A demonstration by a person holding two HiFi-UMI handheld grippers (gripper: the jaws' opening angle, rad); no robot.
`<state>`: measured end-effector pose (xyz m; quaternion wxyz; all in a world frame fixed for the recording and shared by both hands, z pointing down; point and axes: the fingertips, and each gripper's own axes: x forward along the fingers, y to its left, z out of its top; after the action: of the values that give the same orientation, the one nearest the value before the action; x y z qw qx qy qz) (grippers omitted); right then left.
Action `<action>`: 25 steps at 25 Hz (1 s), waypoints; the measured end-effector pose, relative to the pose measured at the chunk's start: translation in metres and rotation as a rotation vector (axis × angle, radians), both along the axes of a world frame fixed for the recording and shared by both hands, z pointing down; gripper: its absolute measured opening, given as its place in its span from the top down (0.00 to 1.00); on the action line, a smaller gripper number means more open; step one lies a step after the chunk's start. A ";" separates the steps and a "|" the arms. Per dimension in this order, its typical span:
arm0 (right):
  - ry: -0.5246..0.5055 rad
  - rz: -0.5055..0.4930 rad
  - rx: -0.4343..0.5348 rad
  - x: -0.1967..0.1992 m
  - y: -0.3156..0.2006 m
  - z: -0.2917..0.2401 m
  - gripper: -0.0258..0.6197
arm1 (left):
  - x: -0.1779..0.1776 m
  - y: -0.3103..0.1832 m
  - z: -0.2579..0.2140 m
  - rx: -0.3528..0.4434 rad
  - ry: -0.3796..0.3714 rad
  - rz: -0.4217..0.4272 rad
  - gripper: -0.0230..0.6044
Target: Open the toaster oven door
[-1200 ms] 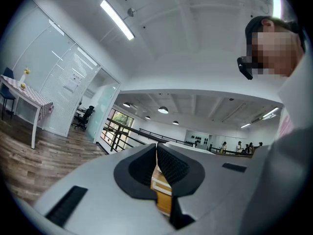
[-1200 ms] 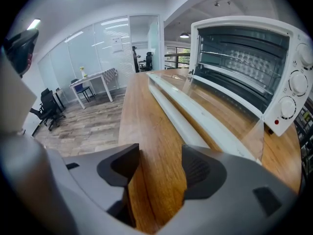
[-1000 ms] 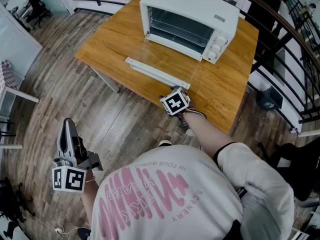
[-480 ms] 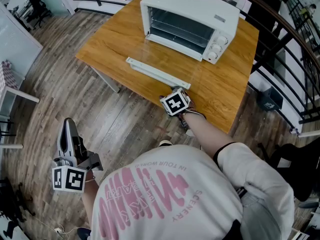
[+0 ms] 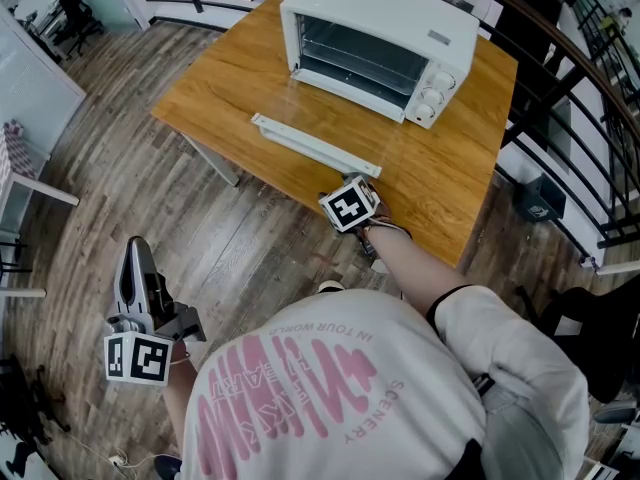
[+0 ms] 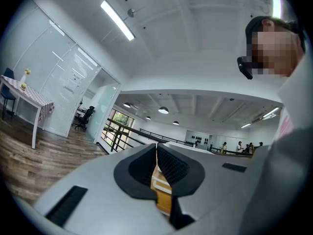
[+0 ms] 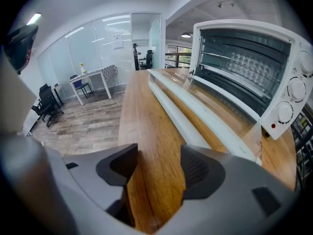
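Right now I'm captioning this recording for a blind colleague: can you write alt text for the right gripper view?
A white toaster oven stands on a wooden table with its door open and lying flat, the interior visible. In the foreground the right tongs hover over the table's near edge, jaws apart and just opened wider, nothing between them.

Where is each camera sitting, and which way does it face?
Head view: on the head, steeply down at table, open oven; shirt, right arm, left gripper, right gripper show.
Left gripper view: on left gripper, level across the room; shut jaws, shirt show.
Right gripper view: on right gripper, down along the table at the oven; jaws just been opening, empty.
Shared: head and right gripper views both show oven, table.
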<state>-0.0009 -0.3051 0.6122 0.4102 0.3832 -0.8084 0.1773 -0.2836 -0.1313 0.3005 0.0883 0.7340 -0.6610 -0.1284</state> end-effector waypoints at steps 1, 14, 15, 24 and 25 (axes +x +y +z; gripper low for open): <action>0.001 -0.001 -0.002 0.000 0.000 0.000 0.53 | 0.000 0.000 0.000 0.000 0.000 0.000 0.93; 0.005 -0.007 -0.026 0.001 0.003 0.000 0.53 | 0.000 0.001 -0.001 0.003 0.001 0.003 0.93; 0.004 -0.006 -0.028 0.002 0.003 0.001 0.52 | 0.001 0.000 -0.001 0.003 0.001 0.003 0.93; 0.011 -0.013 -0.045 0.004 0.005 0.002 0.51 | 0.002 -0.001 0.001 0.001 0.004 0.005 0.93; 0.013 -0.011 -0.051 0.004 0.006 0.003 0.51 | 0.002 0.000 0.001 0.002 0.005 0.005 0.93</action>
<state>0.0034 -0.2987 0.6150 0.4263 0.3693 -0.8029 0.1929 -0.2817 -0.1316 0.3010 0.0897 0.7353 -0.6589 -0.1305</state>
